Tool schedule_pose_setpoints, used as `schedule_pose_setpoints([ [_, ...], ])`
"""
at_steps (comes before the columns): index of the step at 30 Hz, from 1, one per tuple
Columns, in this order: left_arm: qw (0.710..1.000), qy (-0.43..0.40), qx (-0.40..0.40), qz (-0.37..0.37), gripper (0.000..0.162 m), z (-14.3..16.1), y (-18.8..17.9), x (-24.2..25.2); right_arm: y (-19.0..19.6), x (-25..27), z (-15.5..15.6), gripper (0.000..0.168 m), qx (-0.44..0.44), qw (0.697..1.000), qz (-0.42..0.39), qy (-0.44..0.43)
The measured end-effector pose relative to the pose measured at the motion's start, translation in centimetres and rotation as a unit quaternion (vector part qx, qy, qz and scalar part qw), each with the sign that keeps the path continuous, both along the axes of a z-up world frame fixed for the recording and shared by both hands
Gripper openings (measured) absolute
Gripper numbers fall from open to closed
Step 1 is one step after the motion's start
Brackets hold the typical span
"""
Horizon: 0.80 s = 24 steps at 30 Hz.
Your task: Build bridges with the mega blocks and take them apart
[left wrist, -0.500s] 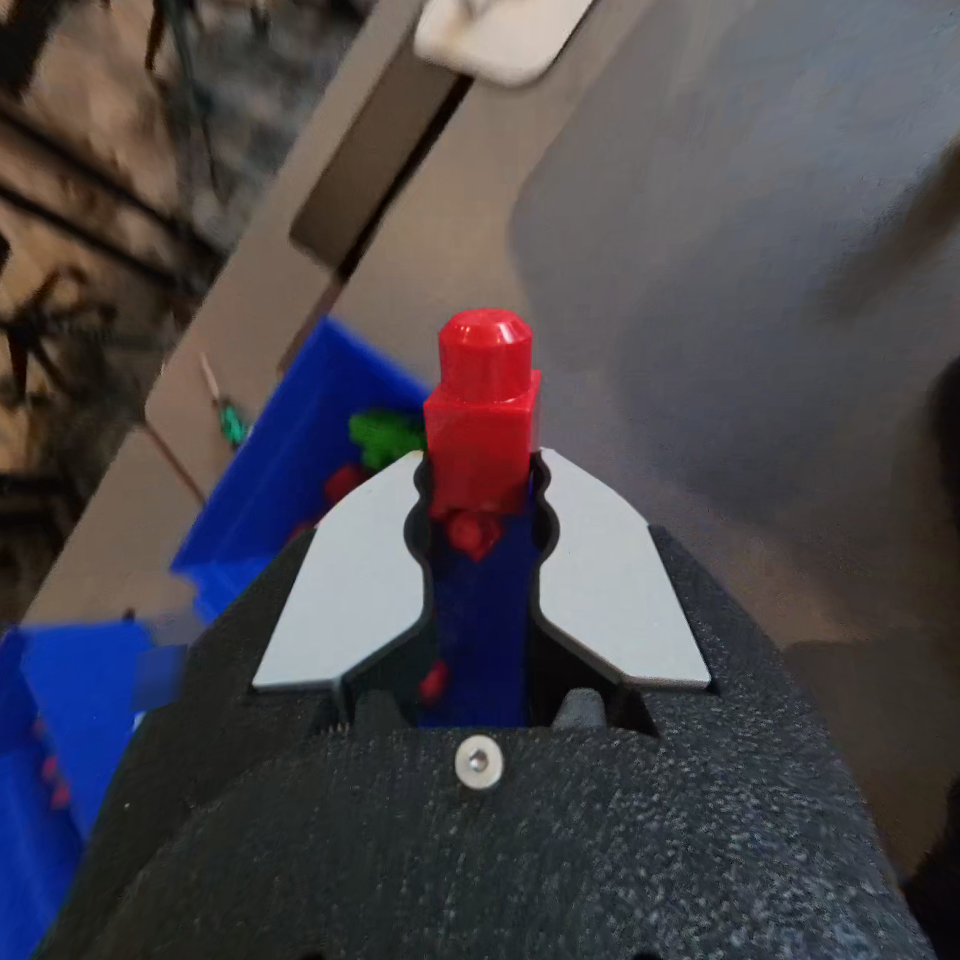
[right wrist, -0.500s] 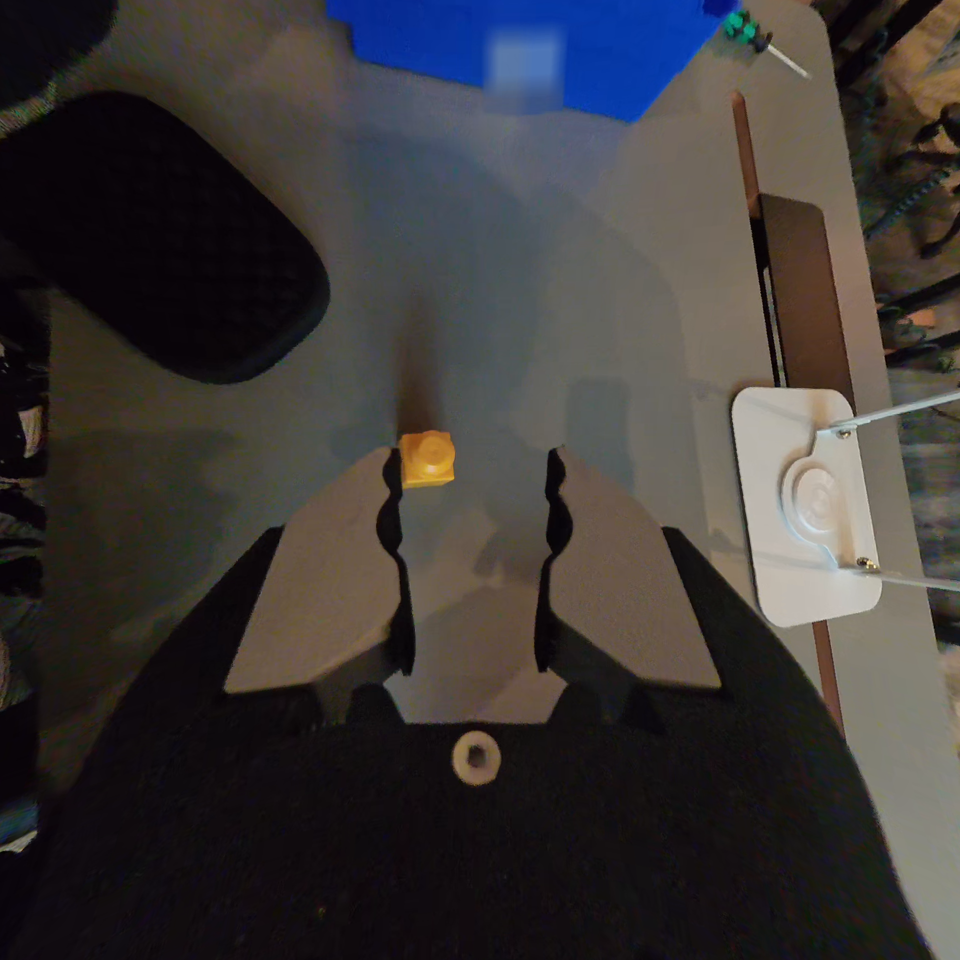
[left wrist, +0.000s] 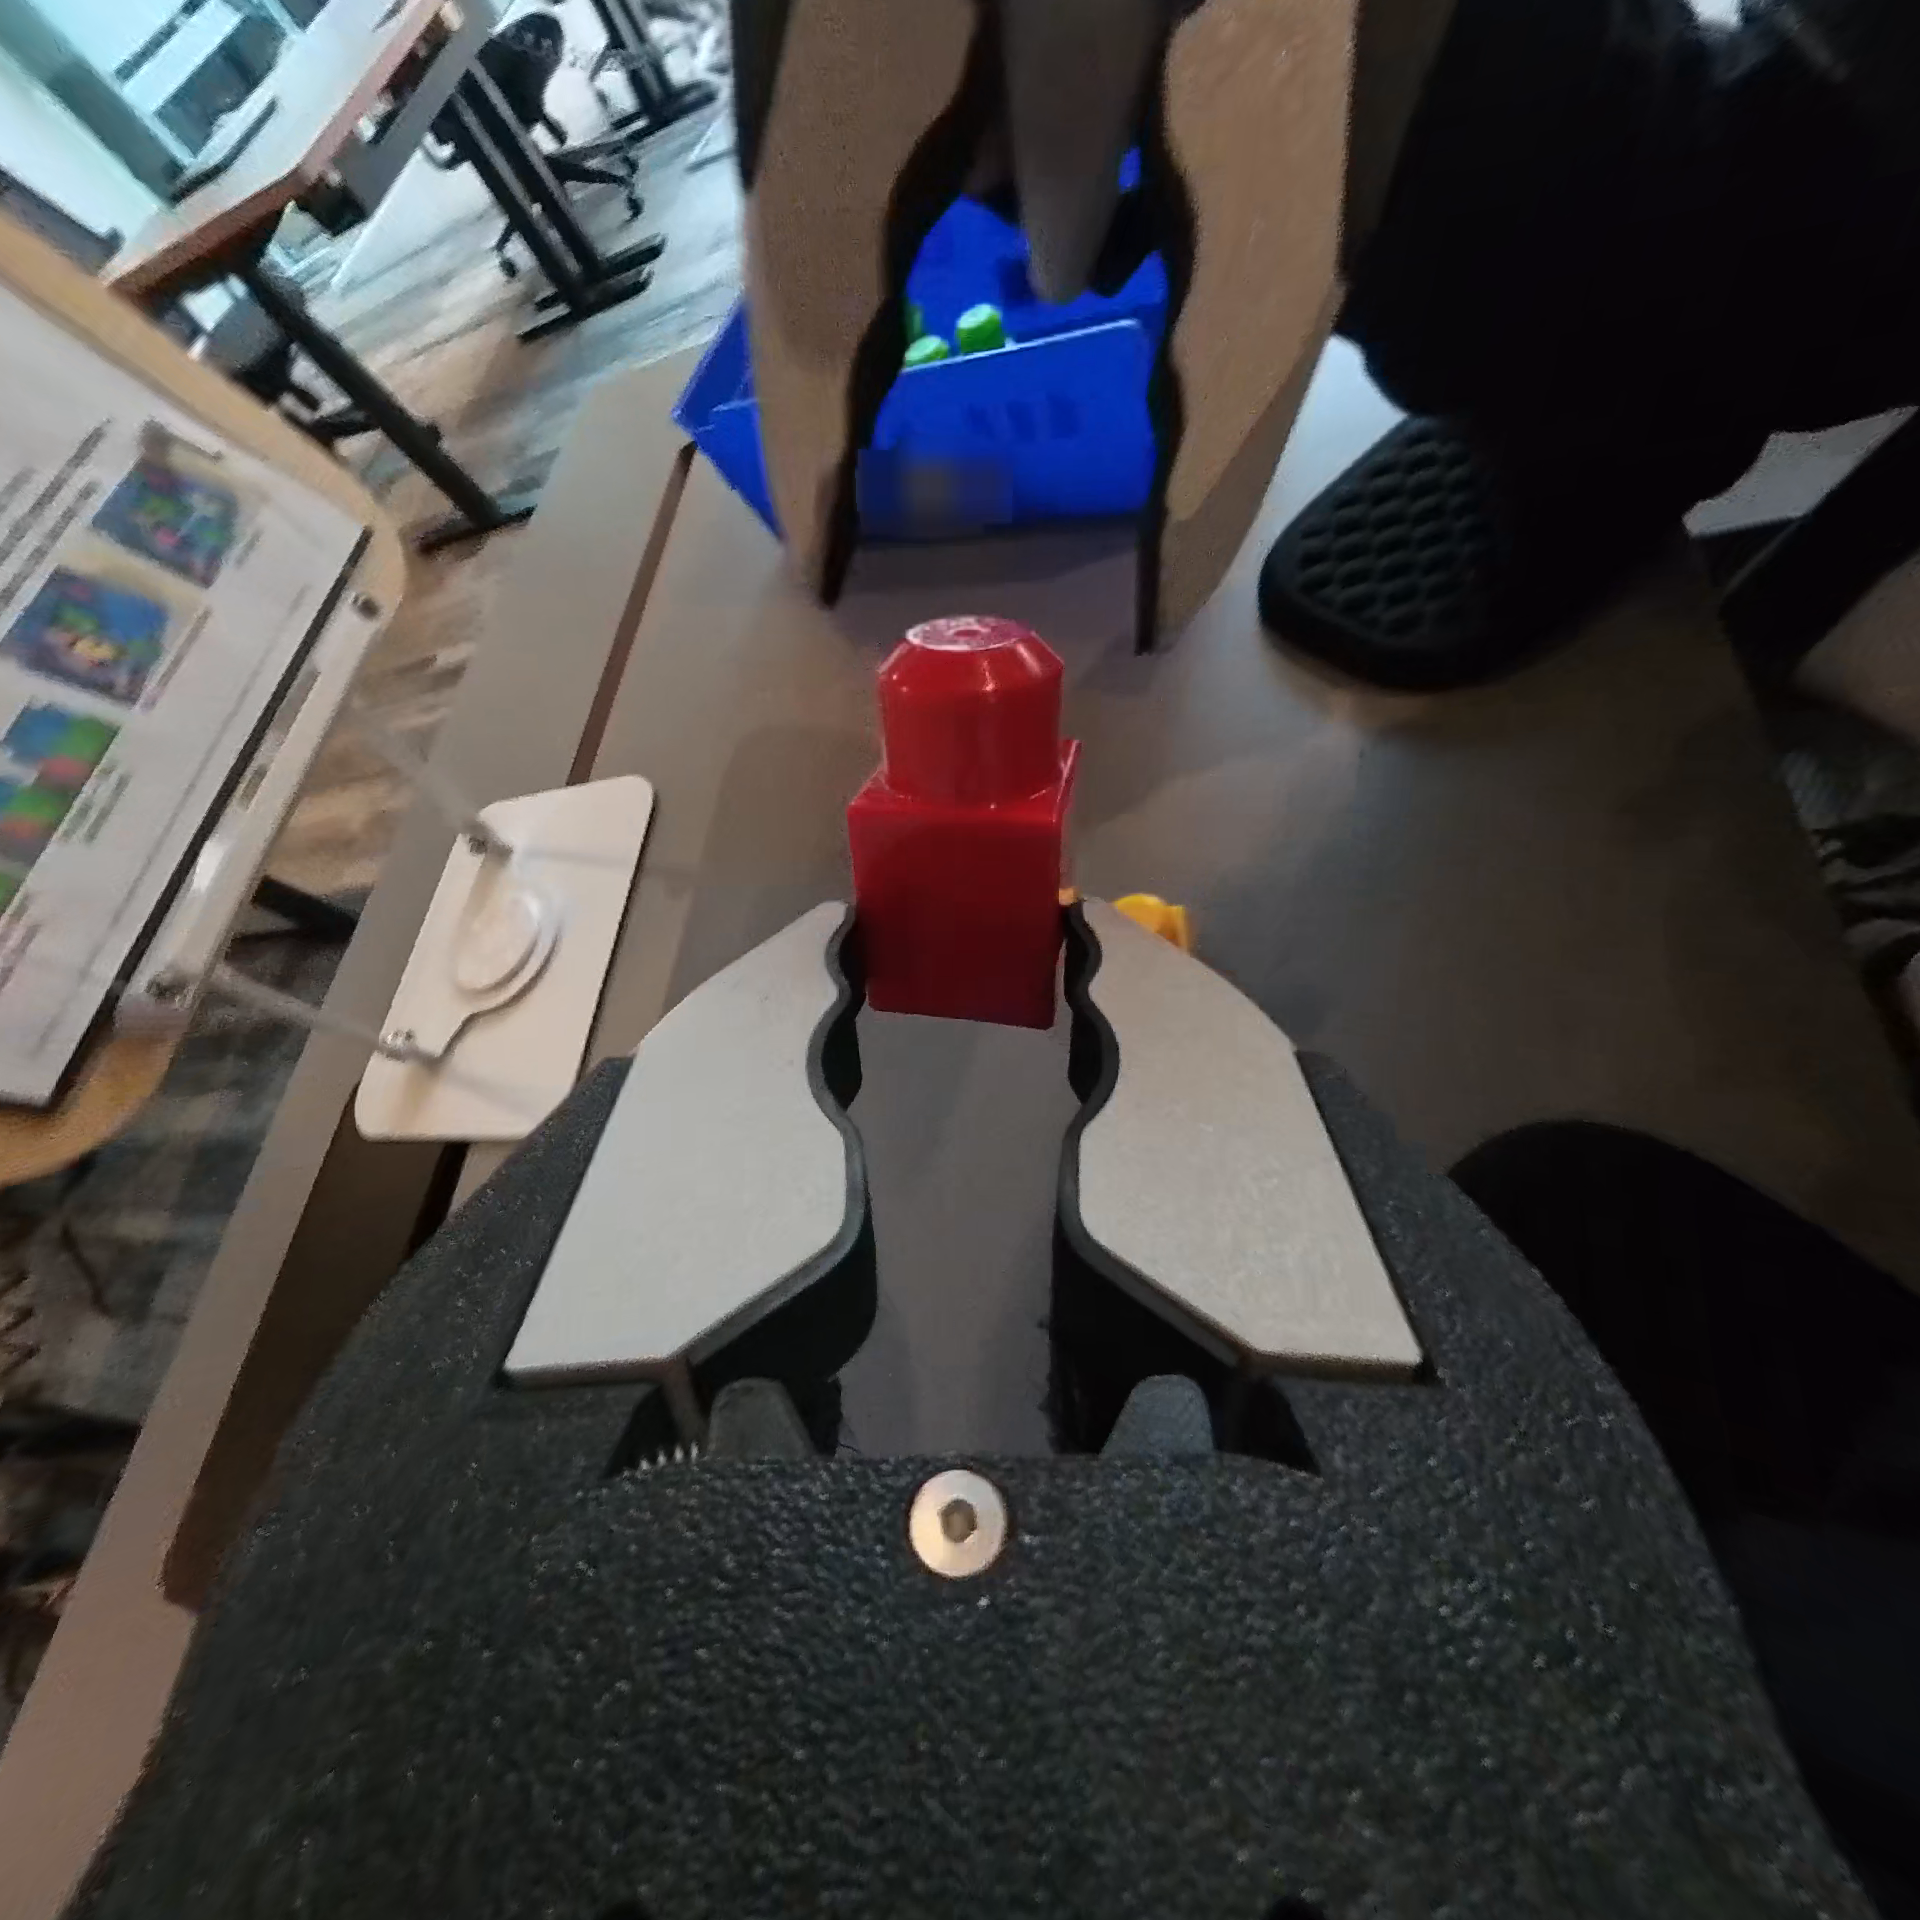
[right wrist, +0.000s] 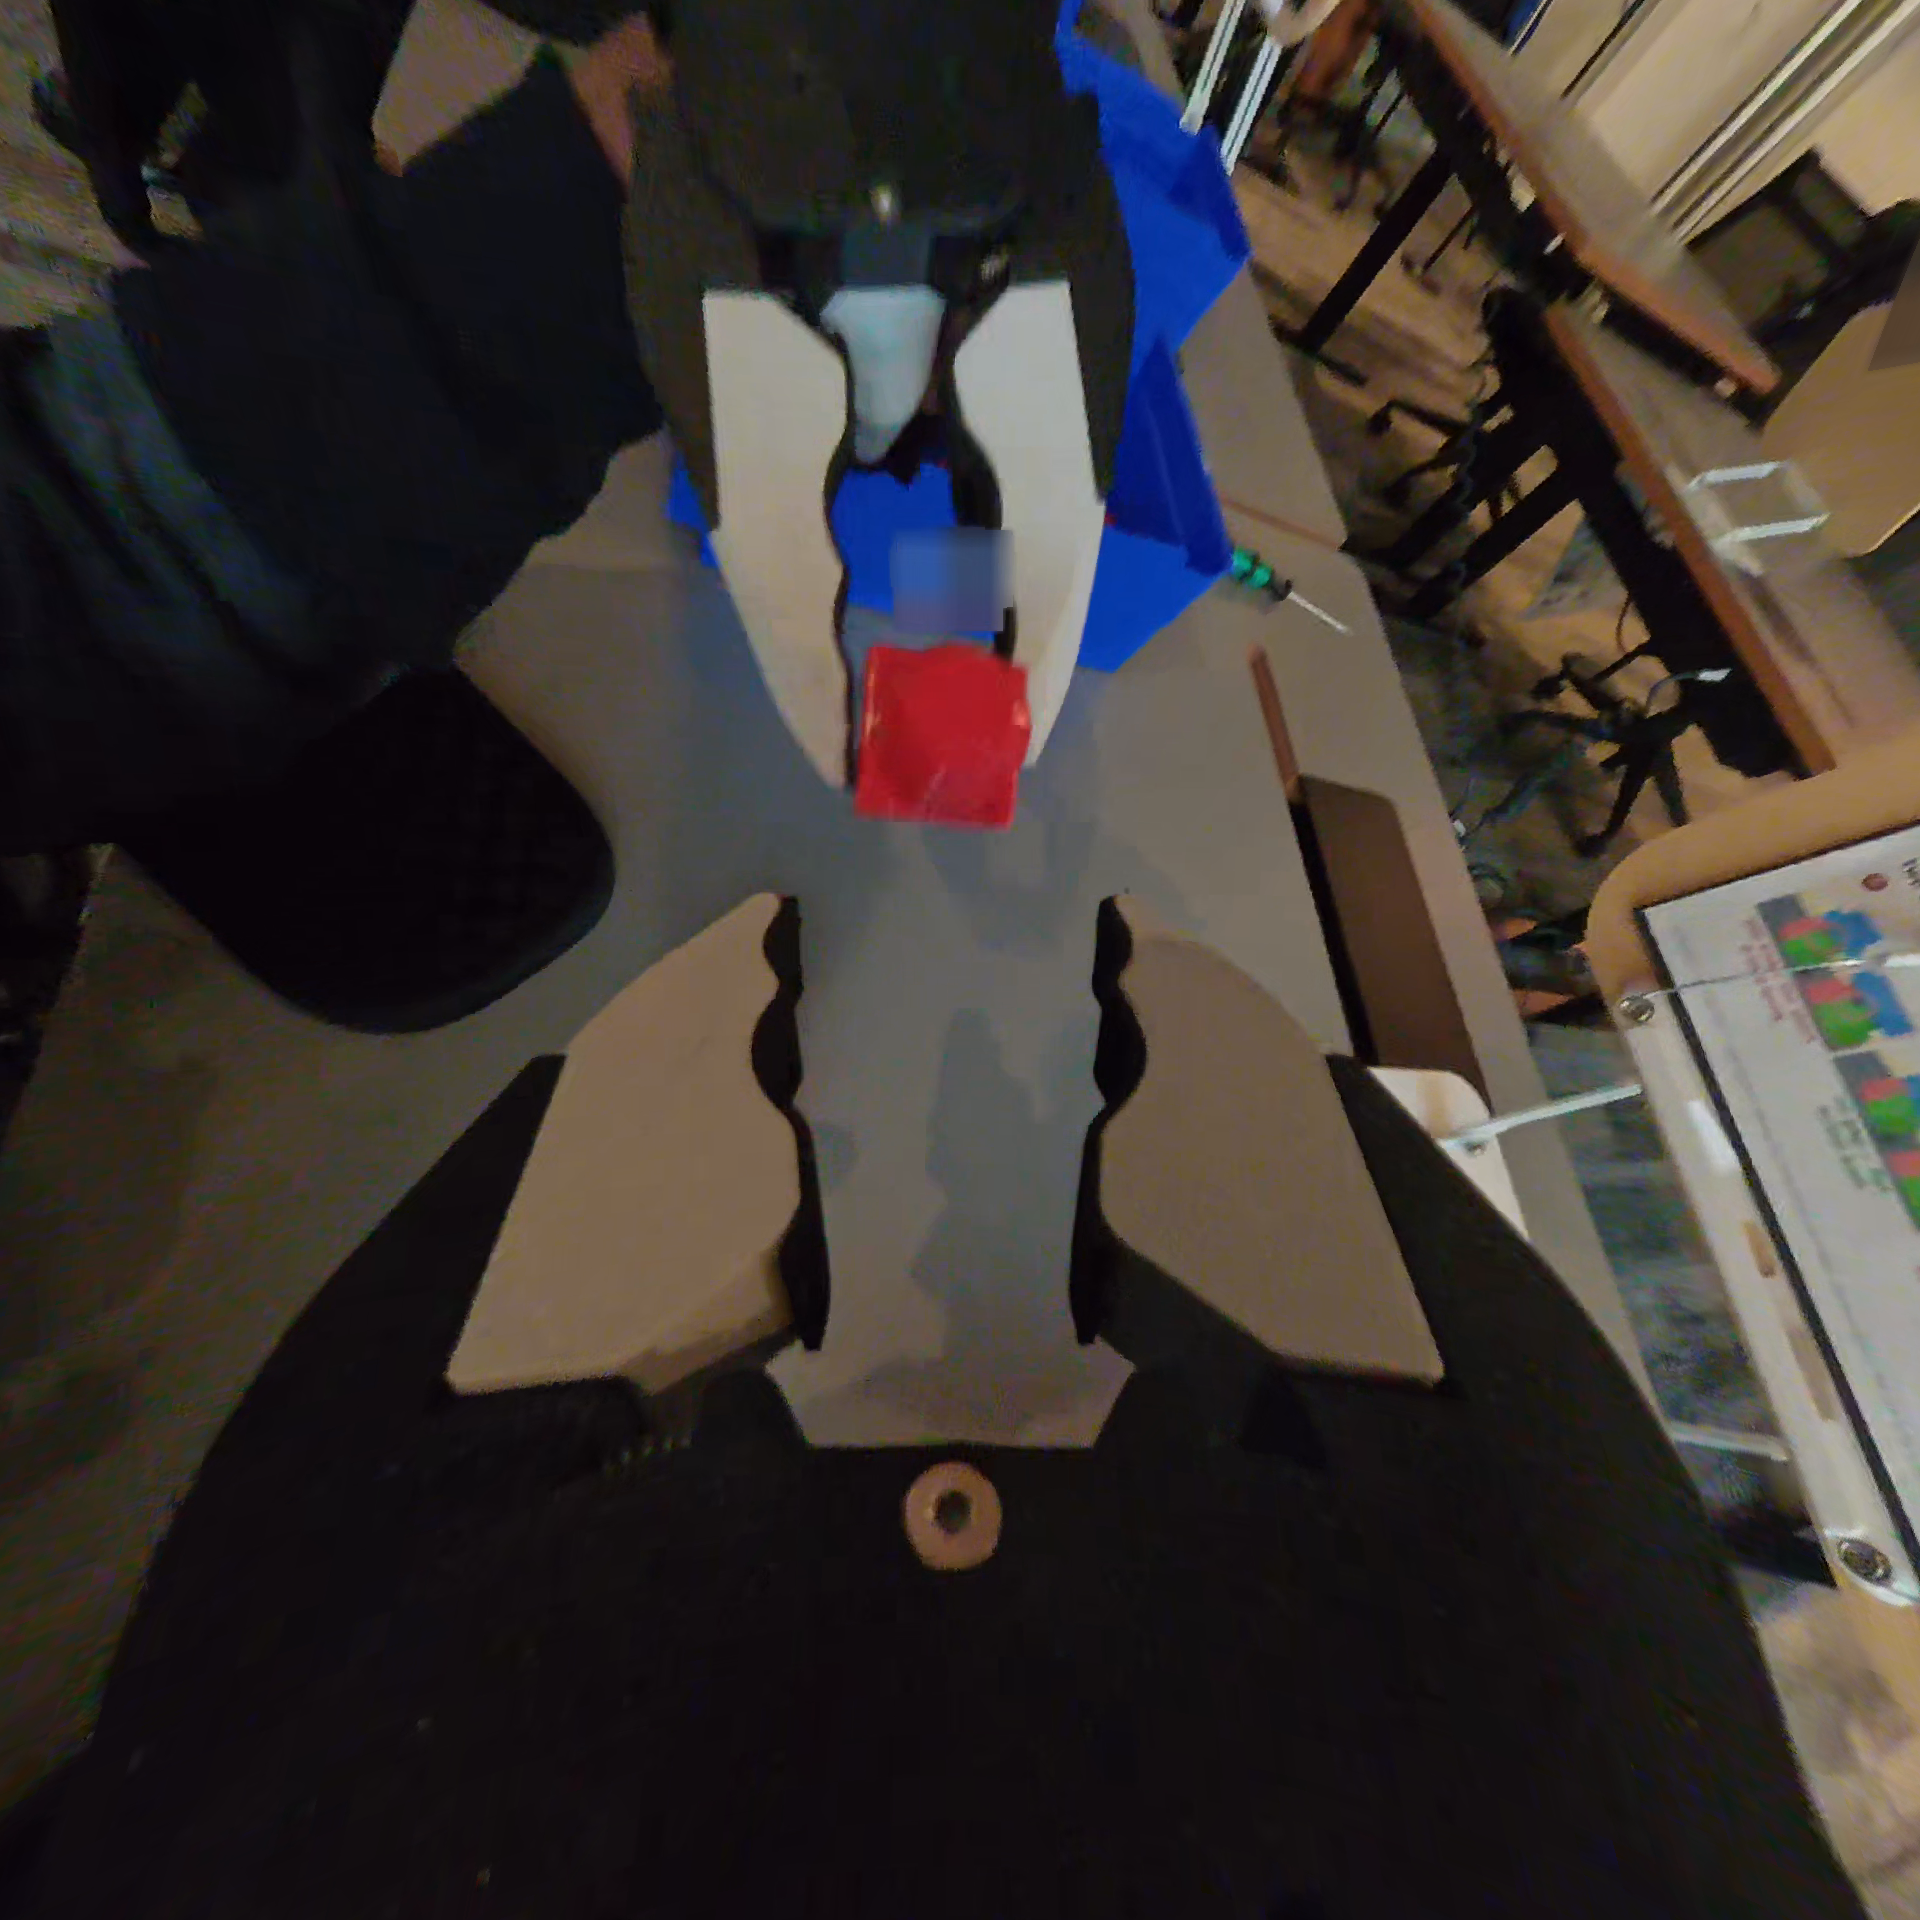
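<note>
My left gripper [left wrist: 961,935] is shut on a red one-stud block [left wrist: 961,883], stud pointing away from the camera. A yellow block [left wrist: 1151,921] peeks out on the grey table [left wrist: 1351,935] behind its right fingertip. My right gripper [right wrist: 945,925] is open and empty, low over the table. The two grippers face each other. In the right wrist view the left gripper [right wrist: 935,764] holds the red block [right wrist: 940,732] just beyond my open fingertips. In the left wrist view the right gripper [left wrist: 987,613] stands open beyond the red block.
A blue bin [left wrist: 935,457] holding green blocks [left wrist: 951,338] stands at the table's far end. A black mesh pad [left wrist: 1455,561] lies on the table. A white plate [left wrist: 509,956], a picture sheet on a stand [left wrist: 104,665] and a green-handled screwdriver [right wrist: 1262,582] lie along the table edge. Across from one pair of fingers to the other is roughly 5 cm.
My left gripper has swung from over the blue bin to over the table, still holding the red block. My right gripper has tilted up from the yellow block and now faces the left one.
</note>
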<state>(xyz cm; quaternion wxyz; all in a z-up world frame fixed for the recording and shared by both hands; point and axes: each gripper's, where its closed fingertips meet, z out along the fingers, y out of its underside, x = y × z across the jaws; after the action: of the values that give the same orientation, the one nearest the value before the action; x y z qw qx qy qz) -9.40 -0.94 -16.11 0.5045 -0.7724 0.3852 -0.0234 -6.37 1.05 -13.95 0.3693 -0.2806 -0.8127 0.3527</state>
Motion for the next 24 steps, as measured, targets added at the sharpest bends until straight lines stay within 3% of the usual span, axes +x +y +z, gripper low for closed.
schedule_pose_setpoints([
  [16, 0.998, 0.051, -0.043, -0.010, 0.037, -2.6, 2.6, 0.8, 0.1, -1.8, -3.1, 0.050, 0.017, 1.000, -0.002, -0.020],
  [19, 0.997, 0.052, -0.048, -0.015, 0.037, -2.8, 2.6, 1.0, 0.0, -2.1, -3.2, 0.036, 0.021, 1.000, 0.002, -0.010],
  [24, 0.998, 0.044, -0.032, -0.019, 0.043, -2.5, 2.4, 0.8, 0.5, -1.9, -3.0, 0.034, 0.028, 1.000, 0.005, -0.003],
])
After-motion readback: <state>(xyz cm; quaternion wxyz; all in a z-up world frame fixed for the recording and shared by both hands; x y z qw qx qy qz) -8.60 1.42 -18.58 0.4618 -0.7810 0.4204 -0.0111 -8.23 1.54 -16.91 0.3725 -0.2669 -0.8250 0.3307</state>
